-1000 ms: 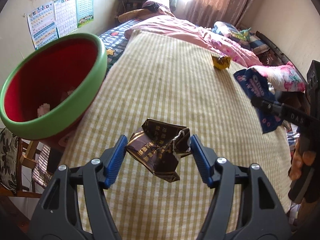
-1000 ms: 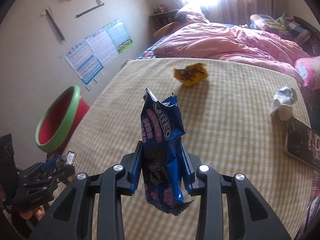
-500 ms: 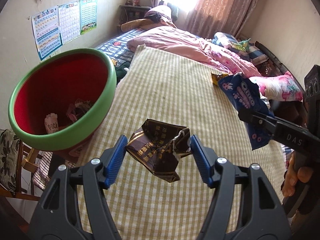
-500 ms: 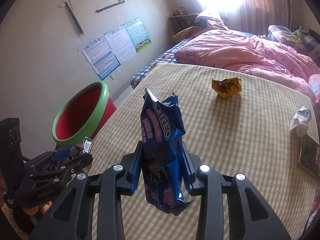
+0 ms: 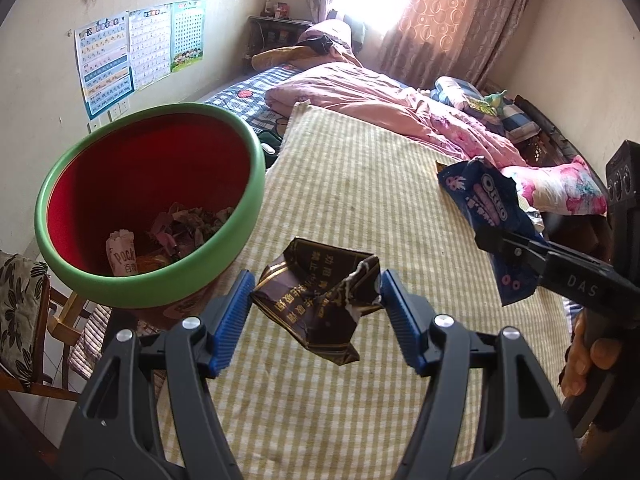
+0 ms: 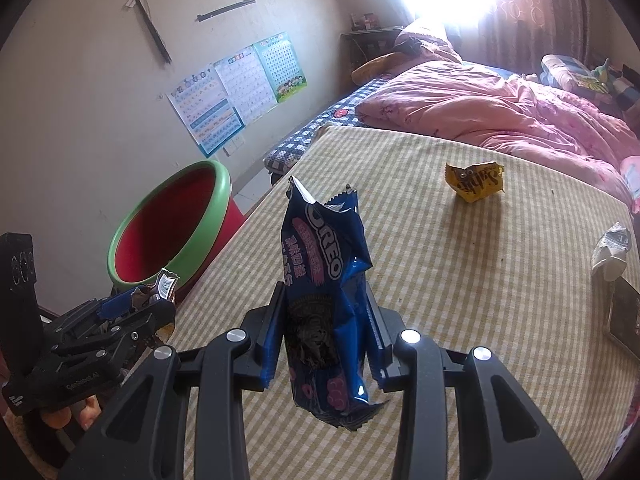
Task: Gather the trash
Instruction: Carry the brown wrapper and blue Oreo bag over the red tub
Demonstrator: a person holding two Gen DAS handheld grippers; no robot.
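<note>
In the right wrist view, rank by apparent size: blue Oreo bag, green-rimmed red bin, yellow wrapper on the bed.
1. Blue Oreo bag, inflated by nearness.
2. Green-rimmed red bin, probably larger in reality.
3. Yellow wrapper, clearly smallest.

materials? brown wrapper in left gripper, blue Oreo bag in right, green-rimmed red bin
Crumpled brown wrapper: likely metallised plastic film, glossy, silvery torn edge.
Blue Oreo bag: glossy plastic film, sharp creases, serrated top.
Green-rimmed red bin: probably moulded plastic, smooth, faintly shiny.
</note>
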